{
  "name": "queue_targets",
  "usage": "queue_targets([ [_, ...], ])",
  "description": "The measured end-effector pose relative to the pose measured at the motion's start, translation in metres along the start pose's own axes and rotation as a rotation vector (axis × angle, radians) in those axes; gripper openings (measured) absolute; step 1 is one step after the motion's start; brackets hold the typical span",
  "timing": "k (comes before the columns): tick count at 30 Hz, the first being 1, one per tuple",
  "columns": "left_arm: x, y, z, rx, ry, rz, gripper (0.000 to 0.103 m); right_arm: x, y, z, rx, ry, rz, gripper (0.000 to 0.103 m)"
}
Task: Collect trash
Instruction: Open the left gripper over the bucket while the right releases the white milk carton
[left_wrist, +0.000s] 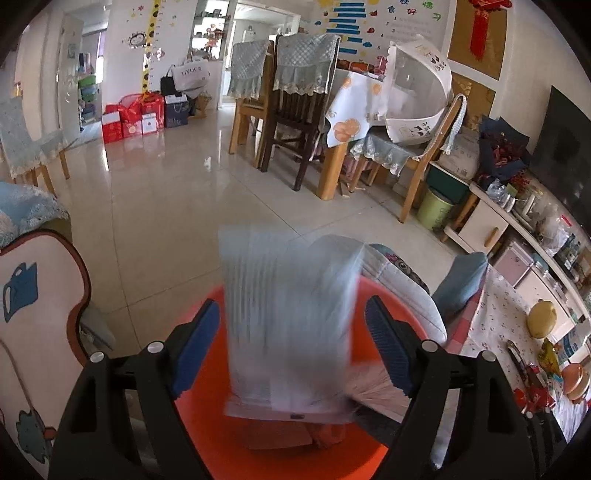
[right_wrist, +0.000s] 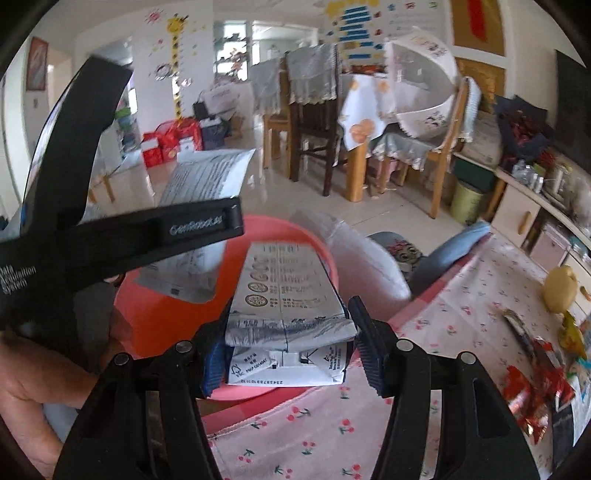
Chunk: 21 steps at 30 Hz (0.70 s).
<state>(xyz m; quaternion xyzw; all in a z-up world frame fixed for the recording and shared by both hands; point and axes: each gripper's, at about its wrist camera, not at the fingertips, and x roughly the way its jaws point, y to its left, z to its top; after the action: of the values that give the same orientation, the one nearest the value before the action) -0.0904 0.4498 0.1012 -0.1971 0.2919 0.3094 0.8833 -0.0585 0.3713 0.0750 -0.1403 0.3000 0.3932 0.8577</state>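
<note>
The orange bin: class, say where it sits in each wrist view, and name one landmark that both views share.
Left wrist view: the orange bin fills the bottom centre, behind the blurred pack.
Right wrist view: the bin sits left of centre, behind the carton.
Shared landmark: the dark wooden chair at the dining table.

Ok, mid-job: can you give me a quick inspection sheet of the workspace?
Surface: table in a cherry-print cloth.
Job's things: orange bin at the table's edge; grey packet, motion-blurred, above the bin; printed carton over the bin's rim.
Clutter: red snack wrappers and a yellow object at the table's far side.
Grippers: left gripper open, gaps either side of the packet; right gripper closed on the carton.
Cables: nothing seen.
Surroundings: tiled floor, covered chairs, red gift bags, green bucket.
</note>
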Motion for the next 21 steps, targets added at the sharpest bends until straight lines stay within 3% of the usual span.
queue_targets([
  [3, -0.004, -0.004, -0.002, 0.015, -0.012, 0.007, 0.088, 0.000, 0.000, -0.002, 0.008, -0.011, -0.001, 0.080],
  [12, -0.005, -0.015, -0.003, 0.045, -0.007, -0.009, 0.089, -0.017, -0.014, -0.014, 0.061, -0.028, -0.062, 0.089],
  [21, -0.009, -0.037, -0.011, 0.105, -0.012, -0.041, 0.090, -0.039, -0.031, -0.033, 0.099, -0.019, -0.120, 0.090],
])
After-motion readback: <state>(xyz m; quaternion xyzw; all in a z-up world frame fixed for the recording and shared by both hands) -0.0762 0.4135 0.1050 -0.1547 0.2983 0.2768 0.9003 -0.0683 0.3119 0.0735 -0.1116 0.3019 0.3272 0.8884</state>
